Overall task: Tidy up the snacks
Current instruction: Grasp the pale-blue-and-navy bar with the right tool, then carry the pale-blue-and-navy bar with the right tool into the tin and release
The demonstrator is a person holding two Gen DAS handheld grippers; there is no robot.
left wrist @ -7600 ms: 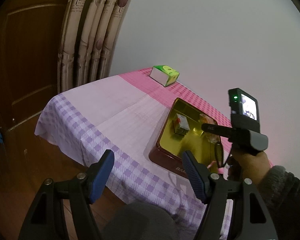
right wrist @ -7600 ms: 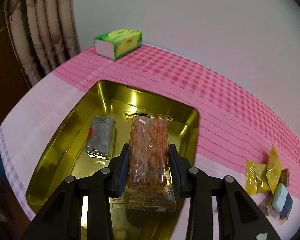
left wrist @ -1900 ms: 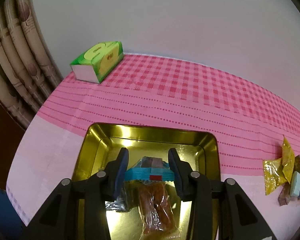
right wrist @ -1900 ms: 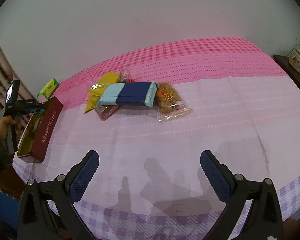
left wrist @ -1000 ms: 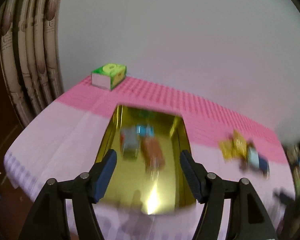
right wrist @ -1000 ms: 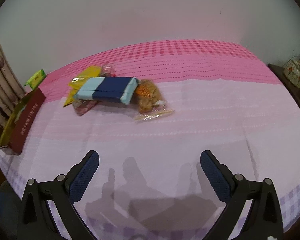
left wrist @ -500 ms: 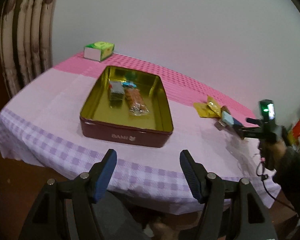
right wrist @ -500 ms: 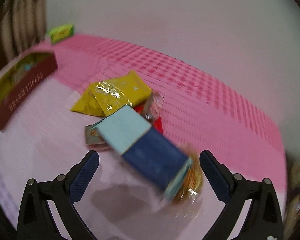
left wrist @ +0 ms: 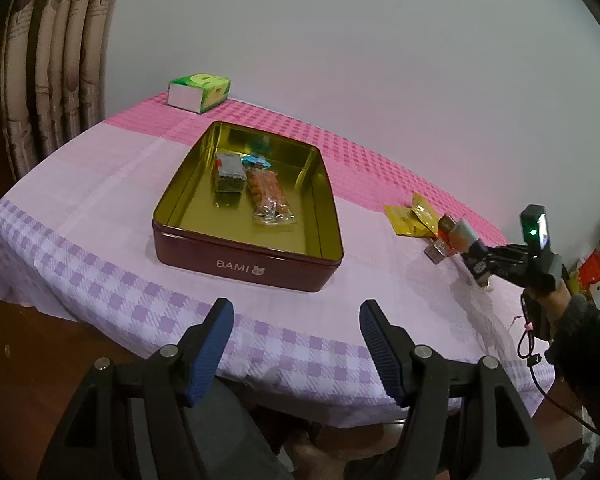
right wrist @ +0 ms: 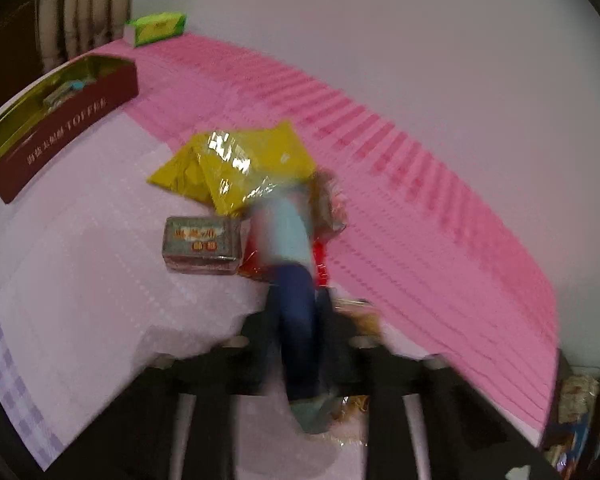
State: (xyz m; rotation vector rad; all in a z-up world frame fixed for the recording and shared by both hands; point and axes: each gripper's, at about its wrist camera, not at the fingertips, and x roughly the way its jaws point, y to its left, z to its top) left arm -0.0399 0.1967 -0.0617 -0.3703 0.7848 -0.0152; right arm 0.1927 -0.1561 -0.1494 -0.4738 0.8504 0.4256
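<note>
One tin [left wrist: 244, 268], left on table [left wrist: 100, 184], holding three snacks [left wrist: 260, 188]. Two yellow packets [right wrist: 236, 164], one brown block [right wrist: 202, 244] far right. Right gripper [right wrist: 296, 320] just clamped on blue-and-teal pack [right wrist: 290, 240], there. Left gripper [left wrist: 296, 344] apart, empty, near edge.

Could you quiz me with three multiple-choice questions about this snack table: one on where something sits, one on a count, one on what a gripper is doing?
1. Where is the green box?
A. inside the tin
B. on the table's far corner, by the curtain
C. on the floor

2. How many snacks lie in the tin?
A. three
B. none
C. seven

3. The right gripper is
A. wide open
B. out of sight
C. shut on the blue pack

Answers: B, it sits beyond the tin; A, three wrappers show; C, its jaws have just closed on the pack.
</note>
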